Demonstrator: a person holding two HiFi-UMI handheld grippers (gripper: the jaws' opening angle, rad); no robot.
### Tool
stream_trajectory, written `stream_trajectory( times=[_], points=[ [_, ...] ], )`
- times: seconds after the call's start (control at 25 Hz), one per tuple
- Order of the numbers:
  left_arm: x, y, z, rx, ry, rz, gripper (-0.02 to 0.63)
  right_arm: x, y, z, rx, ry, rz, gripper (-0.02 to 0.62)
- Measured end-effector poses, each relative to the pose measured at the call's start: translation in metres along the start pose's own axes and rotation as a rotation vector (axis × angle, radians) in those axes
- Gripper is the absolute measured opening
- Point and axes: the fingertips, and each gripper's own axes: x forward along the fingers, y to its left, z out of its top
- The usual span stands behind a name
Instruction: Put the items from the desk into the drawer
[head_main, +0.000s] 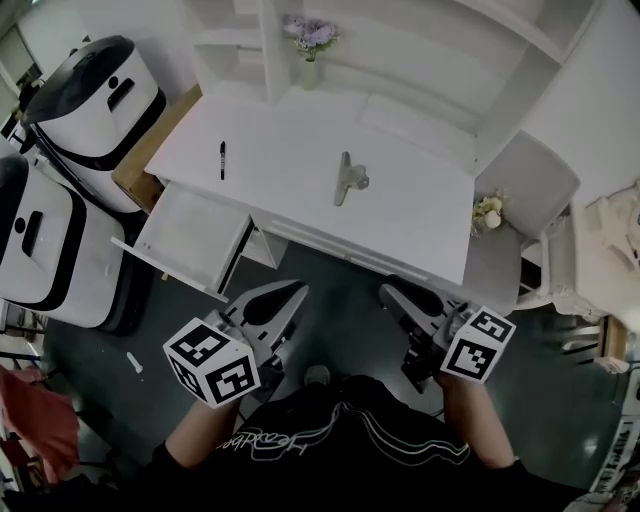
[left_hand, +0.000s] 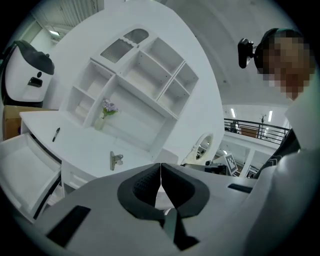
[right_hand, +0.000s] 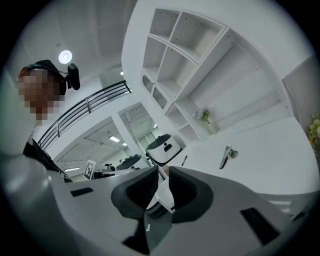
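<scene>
Hovering side by side short of the white desk (head_main: 290, 130), well clear of its front edge: left gripper (head_main: 293, 296) with jaws pressed together and empty, right gripper (head_main: 392, 290) with jaws a narrow slit apart, likewise empty. Lying on the desktop, well apart from each other: black pen (head_main: 222, 159) toward the left end, metal clip (head_main: 347, 179) near the middle. Standing pulled open under the desk's left end: white drawer (head_main: 185, 235), with a vase of purple flowers (head_main: 309, 45) on the shelf behind.
</scene>
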Motion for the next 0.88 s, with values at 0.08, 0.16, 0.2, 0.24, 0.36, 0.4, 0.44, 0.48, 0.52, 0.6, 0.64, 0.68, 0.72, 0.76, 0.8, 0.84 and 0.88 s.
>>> stream_trajectory(
  times=[0.08,0.16,0.2,0.24,0.36,0.4,0.44,0.48,0.52,0.6,0.64,0.68,0.72,0.76,0.8,0.84,0.88],
  points=[
    [0.004,0.015,0.002,-0.010,0.005,0.011,0.021,0.009,-0.013,0.004,0.002,0.011,-0.016,0.055],
    [0.010,0.029,0.003,-0.025,0.003,0.022,0.021,0.020,-0.027,0.011,-0.008,0.018,-0.025,0.057],
    [0.015,0.036,0.003,-0.034,0.002,0.028,0.021,0.025,-0.035,0.015,-0.014,0.022,-0.030,0.058],
    [0.020,0.042,0.003,-0.042,0.004,0.035,0.021,0.030,-0.043,0.019,-0.018,0.024,-0.035,0.063],
    [0.036,0.059,0.008,-0.053,0.017,0.051,0.021,0.047,-0.073,0.034,-0.019,0.024,-0.051,0.089],
    [0.042,0.066,0.012,-0.052,0.024,0.060,0.021,0.054,-0.085,0.040,-0.016,0.022,-0.056,0.097],
    [0.048,0.074,0.017,-0.050,0.032,0.071,0.021,0.062,-0.097,0.046,-0.010,0.019,-0.062,0.106],
    [0.054,0.083,0.022,-0.051,0.040,0.082,0.021,0.071,-0.110,0.051,-0.004,0.020,-0.067,0.115],
    [0.060,0.092,0.026,-0.056,0.047,0.093,0.021,0.080,-0.123,0.055,0.002,0.026,-0.074,0.127],
    [0.073,0.112,0.036,-0.071,0.054,0.113,0.021,0.098,-0.149,0.061,0.010,0.049,-0.088,0.149],
    [0.080,0.121,0.041,-0.077,0.055,0.121,0.021,0.106,-0.161,0.064,0.011,0.063,-0.095,0.158],
    [0.087,0.130,0.047,-0.081,0.057,0.129,0.021,0.115,-0.174,0.067,0.010,0.078,-0.103,0.167],
    [0.094,0.138,0.053,-0.082,0.057,0.135,0.021,0.123,-0.186,0.070,0.006,0.093,-0.111,0.176],
    [0.101,0.146,0.059,-0.082,0.058,0.140,0.021,0.130,-0.198,0.072,0.000,0.106,-0.122,0.183],
    [0.108,0.154,0.064,-0.083,0.059,0.144,0.021,0.137,-0.209,0.075,-0.008,0.118,-0.134,0.189],
    [0.115,0.161,0.068,-0.085,0.060,0.148,0.021,0.143,-0.221,0.077,-0.016,0.129,-0.147,0.195],
    [0.121,0.167,0.072,-0.087,0.063,0.152,0.021,0.149,-0.232,0.078,-0.023,0.141,-0.159,0.202]
  ],
)
